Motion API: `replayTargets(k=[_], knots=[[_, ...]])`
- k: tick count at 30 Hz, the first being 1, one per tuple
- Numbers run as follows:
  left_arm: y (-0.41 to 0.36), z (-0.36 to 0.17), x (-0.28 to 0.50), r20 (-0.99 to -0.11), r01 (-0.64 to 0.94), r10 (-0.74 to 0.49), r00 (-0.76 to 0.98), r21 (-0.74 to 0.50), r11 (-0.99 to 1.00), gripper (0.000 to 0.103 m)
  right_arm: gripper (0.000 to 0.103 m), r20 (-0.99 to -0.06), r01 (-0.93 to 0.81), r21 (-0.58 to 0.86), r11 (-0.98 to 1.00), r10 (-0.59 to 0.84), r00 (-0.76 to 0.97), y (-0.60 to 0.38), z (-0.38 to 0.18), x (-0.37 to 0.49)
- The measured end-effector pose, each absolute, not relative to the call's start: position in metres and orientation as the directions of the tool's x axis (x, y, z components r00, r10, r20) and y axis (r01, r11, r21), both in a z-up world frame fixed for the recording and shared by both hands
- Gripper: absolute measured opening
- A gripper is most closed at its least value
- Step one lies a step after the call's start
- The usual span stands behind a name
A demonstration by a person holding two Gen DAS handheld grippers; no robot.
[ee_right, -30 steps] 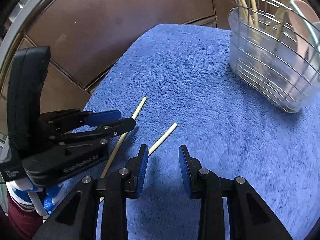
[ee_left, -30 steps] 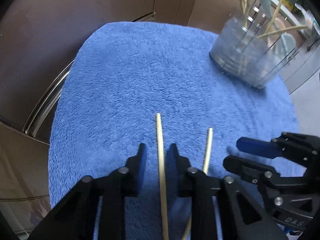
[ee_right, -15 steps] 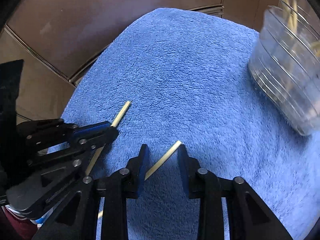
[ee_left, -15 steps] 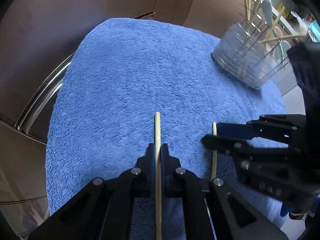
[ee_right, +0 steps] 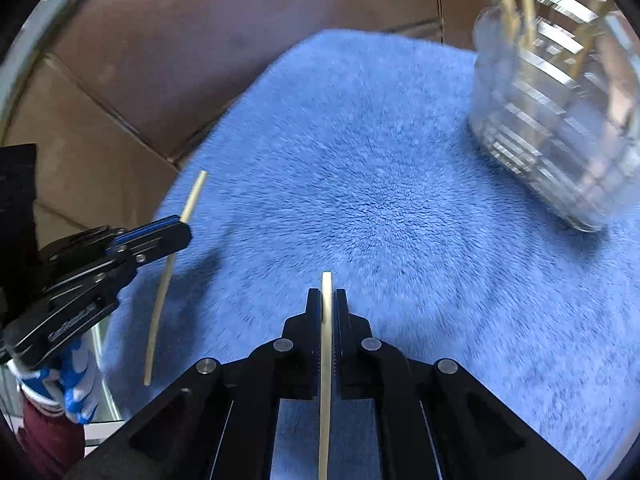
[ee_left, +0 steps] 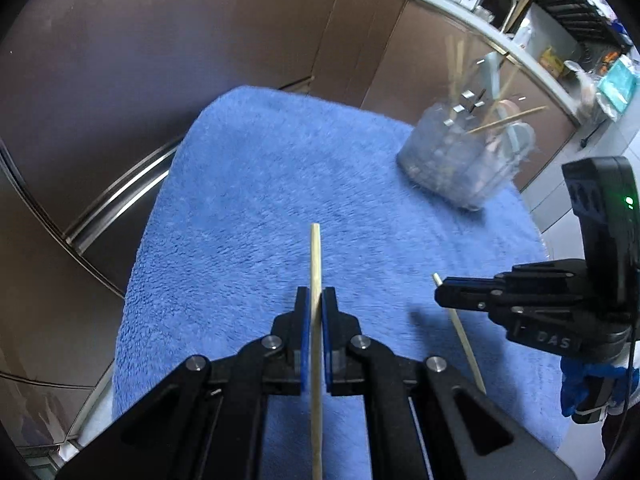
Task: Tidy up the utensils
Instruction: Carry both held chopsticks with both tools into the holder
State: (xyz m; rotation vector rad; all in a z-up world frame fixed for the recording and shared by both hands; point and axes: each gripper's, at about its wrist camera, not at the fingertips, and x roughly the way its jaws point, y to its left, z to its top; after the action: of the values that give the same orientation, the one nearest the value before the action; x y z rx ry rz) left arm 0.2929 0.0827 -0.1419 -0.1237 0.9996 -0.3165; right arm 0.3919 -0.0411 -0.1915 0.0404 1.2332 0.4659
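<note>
With several utensils already standing in the holder at upper right, left gripper and right gripper each pinch one chopstick above the towel; both remain undelivered.

Black left tool, blue pads, silver screws.

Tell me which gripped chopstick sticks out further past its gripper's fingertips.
The left gripper's chopstick: a long length shows. The right gripper's chopstick barely pokes out.
</note>
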Motion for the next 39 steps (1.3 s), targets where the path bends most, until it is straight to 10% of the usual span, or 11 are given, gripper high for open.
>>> replayTargets(k=[13,25,39], knots=[[0.037,-0.026,0.285,-0.548,0.286,-0.425,0.721,-0.323,0.902,0.005,0.005,-0.497,-0.414,0.263,0.871,0.491,0.716,-0.146,-0.032,0.318],[-0.008,0.053,0.366,-0.128,0.245,-0.329,0.935,-0.439,0.865,0.005,0.005,-0.011,-0.381,0.176,0.908,0.389,0.921,-0.165,0.055,0.367],[-0.043,-0.009,0.429,-0.077,0.151,-0.199,0.977,-0.414,0.898,0.005,0.005,0.006,-0.319,0.123,0.94,0.321,0.947,-0.17,-0.004,0.43]])
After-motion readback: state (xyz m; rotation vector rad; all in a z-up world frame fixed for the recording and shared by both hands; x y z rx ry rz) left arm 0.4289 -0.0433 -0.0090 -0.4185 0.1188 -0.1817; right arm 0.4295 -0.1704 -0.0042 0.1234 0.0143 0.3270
